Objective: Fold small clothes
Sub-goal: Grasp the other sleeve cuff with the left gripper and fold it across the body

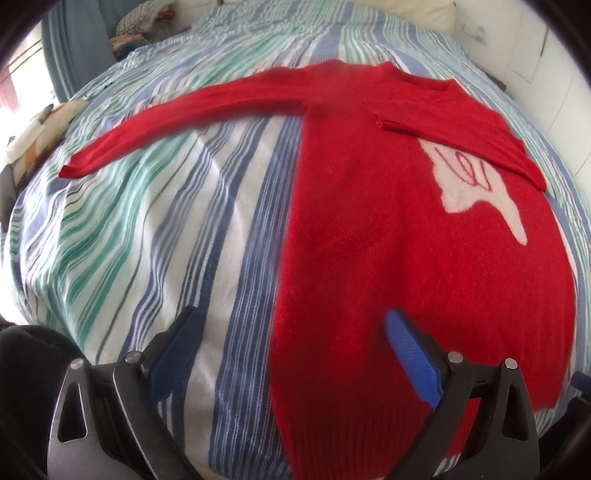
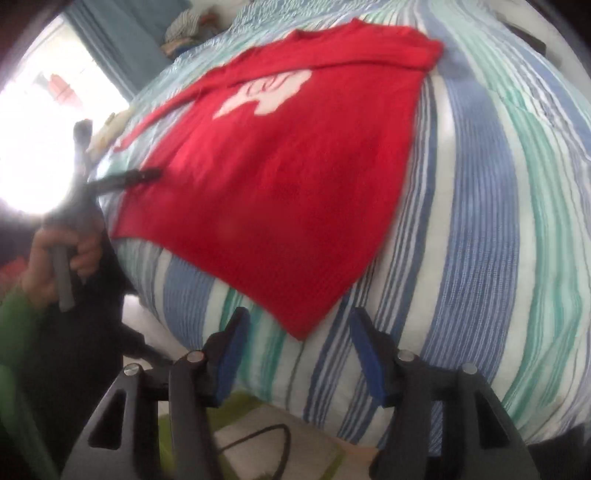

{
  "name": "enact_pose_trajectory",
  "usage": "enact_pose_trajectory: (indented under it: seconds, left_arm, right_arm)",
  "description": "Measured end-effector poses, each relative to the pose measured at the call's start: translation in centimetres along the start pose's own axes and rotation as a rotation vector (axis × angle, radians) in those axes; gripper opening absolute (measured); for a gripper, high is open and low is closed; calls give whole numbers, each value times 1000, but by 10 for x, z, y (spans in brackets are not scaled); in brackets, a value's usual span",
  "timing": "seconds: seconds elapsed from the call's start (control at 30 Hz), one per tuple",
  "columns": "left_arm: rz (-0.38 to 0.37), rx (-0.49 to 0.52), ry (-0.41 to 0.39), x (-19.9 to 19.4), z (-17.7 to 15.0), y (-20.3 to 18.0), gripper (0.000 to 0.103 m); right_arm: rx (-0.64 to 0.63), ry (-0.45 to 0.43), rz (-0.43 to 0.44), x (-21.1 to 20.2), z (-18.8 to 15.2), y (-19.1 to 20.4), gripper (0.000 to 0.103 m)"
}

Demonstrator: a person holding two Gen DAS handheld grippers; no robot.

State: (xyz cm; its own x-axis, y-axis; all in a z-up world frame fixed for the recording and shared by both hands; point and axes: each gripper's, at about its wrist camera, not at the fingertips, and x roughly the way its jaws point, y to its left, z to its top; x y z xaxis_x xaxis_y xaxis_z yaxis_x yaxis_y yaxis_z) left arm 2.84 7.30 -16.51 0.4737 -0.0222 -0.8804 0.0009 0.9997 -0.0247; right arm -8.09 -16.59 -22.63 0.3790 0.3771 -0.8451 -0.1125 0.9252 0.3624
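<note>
A small red sweater (image 1: 388, 229) with a white motif lies flat on a striped bedspread (image 1: 147, 229). Its left sleeve (image 1: 177, 118) stretches out sideways; its right sleeve (image 1: 461, 129) is folded across the chest. My left gripper (image 1: 291, 321) is open, just above the sweater's lower left edge, one finger over the fabric. In the right wrist view the sweater (image 2: 288, 177) shows too. My right gripper (image 2: 299, 328) is open and empty at its lower right hem corner. The left gripper (image 2: 140, 175) and the hand holding it appear at the left.
The bedspread (image 2: 498, 221) covers a bed that drops off below the grippers. A pile of clothes (image 1: 136, 26) lies at the far end by blue curtains (image 1: 70, 55). A green mat with a black cable (image 2: 258, 439) lies on the floor.
</note>
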Motion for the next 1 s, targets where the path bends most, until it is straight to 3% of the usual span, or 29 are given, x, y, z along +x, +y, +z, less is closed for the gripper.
enact_pose_trajectory:
  seconds: [0.17,0.27,0.4,0.53,0.6,0.7,0.77,0.9,0.97,1.0]
  left_arm:
    - [-79,-73,-40,-22,31,22,100]
    - [-93,-121,-74,-31,62,57,100]
    - [-76,-218,-56,-18,100,130,100]
    - [62,-463,-9,16,107,225,98]
    - [92,-569,13,31,101,261,95]
    - [21,-697,41,52,90,294,85]
    - [-21,-754,0,57,88,304,82]
    - [-48,-742,-50,61,99,302,61]
    - [-58,-706,-39,66,107,299,35]
    - [-62,-686,-29,68,112,300,12]
  right_arm:
    - [111,-156,-2,-25,1,-2,56]
    - [98,-158,-10,-23,2,1,56]
    - [44,-149,-24,-24,1,7,56]
    - [47,-146,-12,-17,-2,13,56]
    - [63,-143,-10,-13,-5,15,56]
    - [79,-132,-1,-10,-9,17,56]
    - [68,-111,-4,-7,-11,21,56]
    - [35,-76,-15,-1,-11,29,56]
    - [30,-71,-15,1,-11,32,56]
    - [28,-71,-13,2,-10,34,56]
